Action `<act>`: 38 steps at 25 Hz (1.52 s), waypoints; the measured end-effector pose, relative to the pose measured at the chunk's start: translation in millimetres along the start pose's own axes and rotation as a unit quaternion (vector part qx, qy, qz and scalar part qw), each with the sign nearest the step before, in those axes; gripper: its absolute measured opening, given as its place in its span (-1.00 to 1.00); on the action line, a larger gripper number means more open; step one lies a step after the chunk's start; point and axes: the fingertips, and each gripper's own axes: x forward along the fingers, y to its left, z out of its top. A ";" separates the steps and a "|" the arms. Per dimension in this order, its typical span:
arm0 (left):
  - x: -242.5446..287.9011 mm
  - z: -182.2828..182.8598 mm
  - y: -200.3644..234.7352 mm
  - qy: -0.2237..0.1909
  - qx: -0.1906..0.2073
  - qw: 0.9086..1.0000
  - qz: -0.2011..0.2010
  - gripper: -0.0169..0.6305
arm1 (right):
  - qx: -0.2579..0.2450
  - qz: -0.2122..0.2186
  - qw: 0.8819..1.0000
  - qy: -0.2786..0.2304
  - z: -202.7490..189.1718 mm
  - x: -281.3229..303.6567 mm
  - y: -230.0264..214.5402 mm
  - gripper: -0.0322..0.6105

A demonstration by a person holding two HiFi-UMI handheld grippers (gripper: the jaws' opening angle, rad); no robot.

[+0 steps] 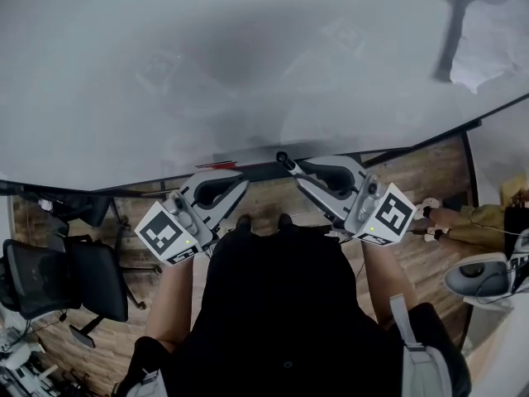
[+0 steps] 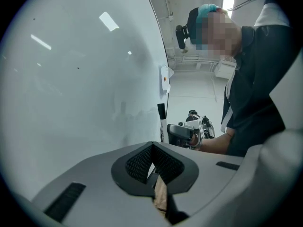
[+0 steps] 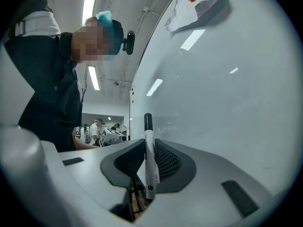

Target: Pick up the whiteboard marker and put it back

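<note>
My right gripper is shut on a whiteboard marker with a white body and a black cap, which stands upright between the black pads. In the head view the right gripper reaches to the bottom edge of the whiteboard, and the marker's dark tip pokes out there. The left gripper view shows the same marker close to the board, held by the right gripper. My left gripper has its jaws together with nothing between them; it sits just left of the right one.
A crumpled white paper hangs at the board's upper right. Something small and red lies at the board's bottom ledge. A black office chair stands left on the wooden floor. Other people are at the far end of the room.
</note>
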 end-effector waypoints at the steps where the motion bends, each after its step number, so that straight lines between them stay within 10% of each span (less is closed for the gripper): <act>1: 1.1 0.0 -0.8 -0.001 -0.002 1.000 -0.002 -0.91 | 0.000 0.001 1.000 0.001 -0.2 -0.4 0.3 -0.67; 26: -0.4 -15.2 -1.3 -0.008 -0.026 0.999 0.030 -0.91 | 0.018 0.026 0.999 0.005 -12.4 -4.1 -2.9 -0.67; 38: 4.0 -21.6 1.5 -0.015 -0.033 0.998 0.053 -0.91 | -0.060 0.010 0.995 0.073 -27.1 4.1 -8.0 -0.67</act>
